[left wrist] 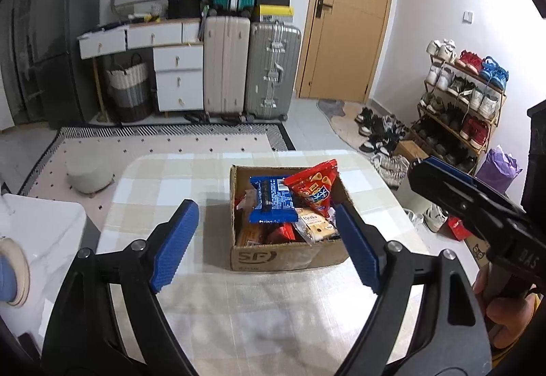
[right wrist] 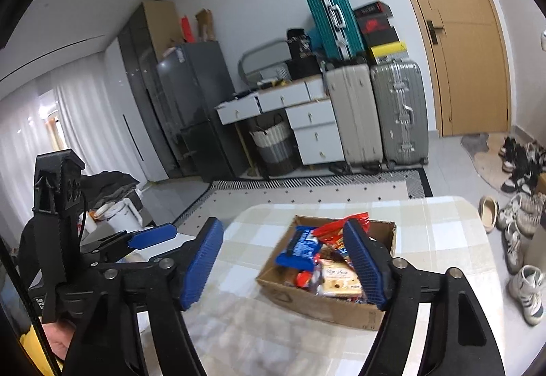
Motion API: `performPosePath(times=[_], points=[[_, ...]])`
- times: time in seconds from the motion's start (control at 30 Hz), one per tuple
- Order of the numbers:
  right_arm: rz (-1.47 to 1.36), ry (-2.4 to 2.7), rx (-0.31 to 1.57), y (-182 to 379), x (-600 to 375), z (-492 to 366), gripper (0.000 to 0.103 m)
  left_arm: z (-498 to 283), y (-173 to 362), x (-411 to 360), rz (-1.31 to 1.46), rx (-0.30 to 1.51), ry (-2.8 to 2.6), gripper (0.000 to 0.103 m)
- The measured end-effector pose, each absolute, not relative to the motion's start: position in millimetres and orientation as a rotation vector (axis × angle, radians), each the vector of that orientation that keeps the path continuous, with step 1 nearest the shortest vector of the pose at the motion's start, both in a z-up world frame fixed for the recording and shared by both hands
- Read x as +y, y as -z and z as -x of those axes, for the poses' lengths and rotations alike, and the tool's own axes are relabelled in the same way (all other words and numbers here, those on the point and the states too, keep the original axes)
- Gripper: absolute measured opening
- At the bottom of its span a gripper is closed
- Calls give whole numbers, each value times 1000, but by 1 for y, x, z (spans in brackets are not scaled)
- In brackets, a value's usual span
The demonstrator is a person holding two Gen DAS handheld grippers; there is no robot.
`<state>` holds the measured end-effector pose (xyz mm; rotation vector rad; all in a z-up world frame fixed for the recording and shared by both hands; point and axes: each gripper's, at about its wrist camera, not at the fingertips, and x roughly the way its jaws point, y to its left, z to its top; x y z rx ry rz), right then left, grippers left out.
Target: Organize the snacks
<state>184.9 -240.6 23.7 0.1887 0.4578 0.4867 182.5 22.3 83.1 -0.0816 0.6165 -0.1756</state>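
Holding both tools above the checked table (left wrist: pixel 191 178), you have the left gripper (left wrist: pixel 266 239) spread wide and empty, and the right gripper (right wrist: pixel 286 263) likewise wide apart with nothing between its pads. The cardboard box (left wrist: pixel 286 256) sits mid-table, packed with snacks: a blue packet (left wrist: pixel 271 200) and a red bag (left wrist: pixel 315 186) lie on top. Suitcases (left wrist: pixel 252 69) stand by the far wall.
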Motion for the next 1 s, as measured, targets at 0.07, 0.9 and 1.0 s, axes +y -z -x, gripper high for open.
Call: performPosePath(times=[0.07, 0.9, 1.0], points=[[-171, -496, 428, -27, -240, -164, 79, -161, -91, 24, 72, 591, 165, 83], [-79, -470, 217, 60, -274, -66, 102, -27, -29, 81, 98, 417, -35, 102], [-93, -456, 204, 77, -278, -71, 102, -35, -7, 78, 73, 390, -46, 102]])
